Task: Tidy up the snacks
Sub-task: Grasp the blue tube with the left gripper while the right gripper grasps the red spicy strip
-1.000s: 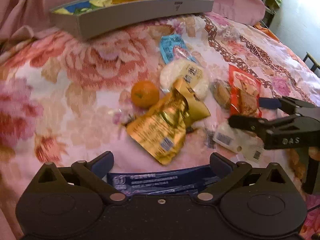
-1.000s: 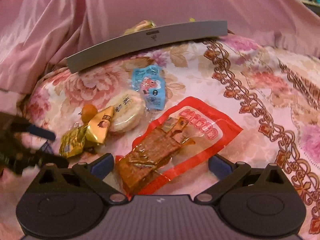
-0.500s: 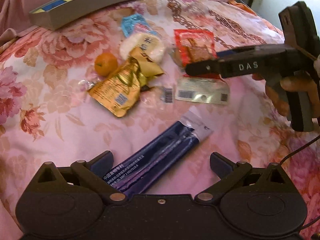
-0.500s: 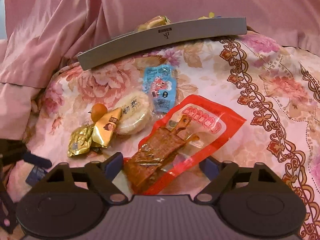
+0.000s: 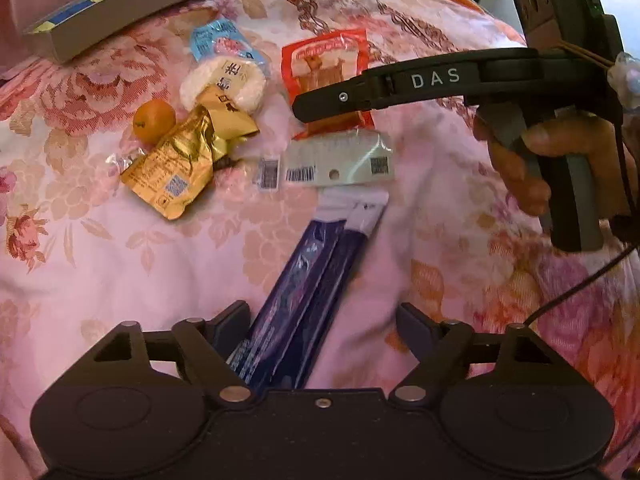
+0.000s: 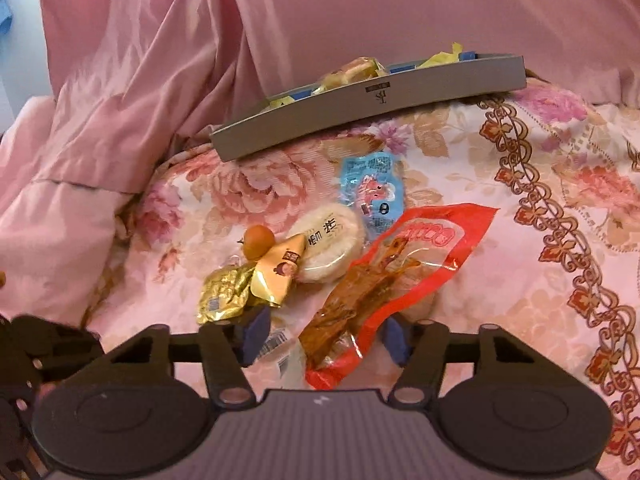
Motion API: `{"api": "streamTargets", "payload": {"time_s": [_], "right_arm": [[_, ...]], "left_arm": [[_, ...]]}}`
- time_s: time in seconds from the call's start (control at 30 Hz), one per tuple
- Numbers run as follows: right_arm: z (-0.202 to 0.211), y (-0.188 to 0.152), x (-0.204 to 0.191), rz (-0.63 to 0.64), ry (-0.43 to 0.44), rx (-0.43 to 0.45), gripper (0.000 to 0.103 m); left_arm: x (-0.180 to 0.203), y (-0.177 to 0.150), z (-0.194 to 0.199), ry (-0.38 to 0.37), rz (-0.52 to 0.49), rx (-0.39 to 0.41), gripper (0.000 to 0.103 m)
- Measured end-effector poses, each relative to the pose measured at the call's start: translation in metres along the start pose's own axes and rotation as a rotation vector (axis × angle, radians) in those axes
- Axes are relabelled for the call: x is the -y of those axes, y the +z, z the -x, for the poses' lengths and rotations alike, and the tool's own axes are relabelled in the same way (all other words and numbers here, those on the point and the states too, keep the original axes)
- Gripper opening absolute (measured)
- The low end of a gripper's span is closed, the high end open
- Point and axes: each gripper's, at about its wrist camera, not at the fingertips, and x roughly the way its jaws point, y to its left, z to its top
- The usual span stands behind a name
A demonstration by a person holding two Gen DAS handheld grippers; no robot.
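the floral bed cover (image 6: 520, 240) carries everything. at twelve o'clock in the right wrist view lies the grey tray (image 6: 372, 116), already holding a few snacks. the red jerky pouch (image 6: 400, 276) runs from centre toward six o'clock, its lower end between the pads of the right gripper (image 6: 324, 332), whose jaws are closing but not yet pressing. it looks light, flat and slick, with a stiff slab inside; pinching across that slab near the bottom seal seems safest. in the left wrist view the dark blue stick pack (image 5: 308, 280) lies from centre toward six o'clock, its near end between the closing, not yet touching jaws of the left gripper (image 5: 324, 328). it looks long, floppy and light. smaller still: the gold wrapper (image 5: 176, 164), round rice cake (image 5: 228, 80), orange (image 5: 154, 120).
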Motion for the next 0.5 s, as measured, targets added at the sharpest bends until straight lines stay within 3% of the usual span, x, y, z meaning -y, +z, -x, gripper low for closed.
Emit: {"api": "streamTargets", "payload": {"time_s": [0.23, 0.37, 0.5], "right_arm": [[-0.008, 0.006, 0.012, -0.119, 0.049, -0.013, 0.048], [-0.014, 0.003, 0.018, -0.175, 0.055, -0.036, 0.034], [-0.012, 0.003, 0.018, -0.163, 0.057, -0.029, 0.027]], "left_arm": [[0.002, 0.012, -0.008, 0.006, 0.012, 0.014, 0.067], [0.004, 0.016, -0.007, -0.001, 0.05, 0.036, 0.047], [0.007, 0.015, -0.005, 0.009, 0.107, 0.055, 0.044]]}}
